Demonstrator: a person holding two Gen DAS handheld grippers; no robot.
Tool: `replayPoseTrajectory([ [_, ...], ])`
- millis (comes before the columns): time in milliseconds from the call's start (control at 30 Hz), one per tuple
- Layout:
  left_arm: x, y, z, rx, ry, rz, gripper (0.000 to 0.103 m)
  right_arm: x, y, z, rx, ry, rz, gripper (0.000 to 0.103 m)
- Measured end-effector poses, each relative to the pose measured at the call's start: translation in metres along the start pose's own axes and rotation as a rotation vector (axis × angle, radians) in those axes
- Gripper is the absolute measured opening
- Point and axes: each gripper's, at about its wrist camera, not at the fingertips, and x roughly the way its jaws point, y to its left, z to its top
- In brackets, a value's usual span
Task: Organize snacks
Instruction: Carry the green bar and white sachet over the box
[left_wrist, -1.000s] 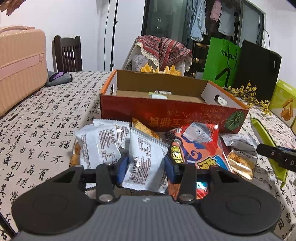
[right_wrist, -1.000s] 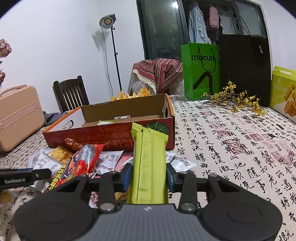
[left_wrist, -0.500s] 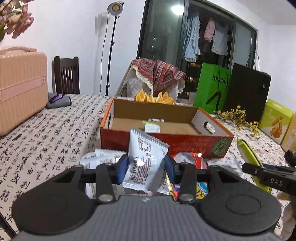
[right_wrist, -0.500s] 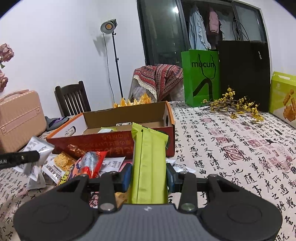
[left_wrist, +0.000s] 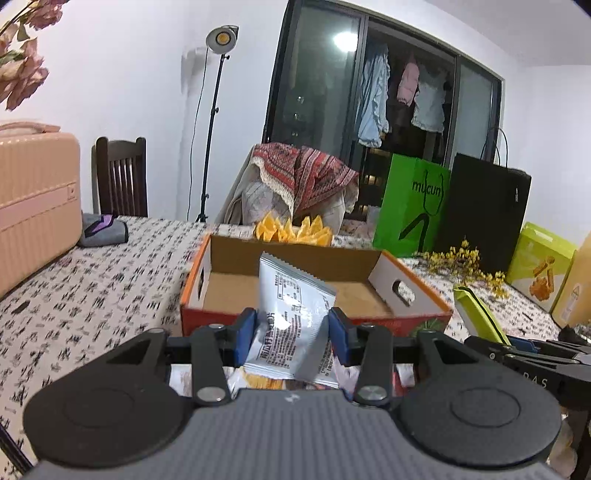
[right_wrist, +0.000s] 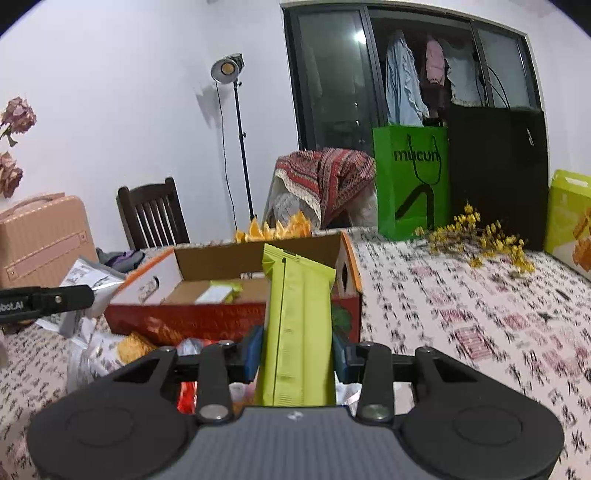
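Left wrist view: left claw (left_wrist: 291, 332) grips a silver packet (left_wrist: 291, 314) just before the cardboard box (left_wrist: 413, 295); right claw (right_wrist: 295, 350) clamps a green packet (right_wrist: 295, 314). Both seem mid-carry; next, over the rim, release inside.

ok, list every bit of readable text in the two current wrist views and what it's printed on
"mucun": green paper bag at the far table edge, legible in both views.
"botAI", cut off at the frame edge: left gripper seen from the right wrist.
"R A S", partial: right gripper seen from the left wrist.
Silver snack packet: Chinese print, too small to read.
Red side of the cardboard box: upside-down print, blurred.
Green snack packet: no text visible.
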Motion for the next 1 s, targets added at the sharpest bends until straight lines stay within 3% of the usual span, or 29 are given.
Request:
replayPoseTrajectory([
  [300, 0.032, -0.003, 0.033, -0.018, -0.028, -0.004, 0.044, 0.030, 0.009, 0.043, -0.010, -0.051, 0.017, 0.038],
  [633, 0.098, -0.001, 0.062, -0.060, 0.022, 0.026, 0.044, 0.099, 0.009, 0.088, 0.036, -0.017, 0.038, 0.038],
  [767, 0.123, 0.002, 0.066, -0.078, 0.024, 0.050, 0.044, 0.131, 0.007, 0.092, 0.047, 0.009, 0.029, 0.038],
  [1000, 0.160, 0.017, 0.048, -0.098, 0.066, 0.081, 0.044, 0.169, -0.002, 0.070, 0.062, 0.068, 0.044, 0.038],
])
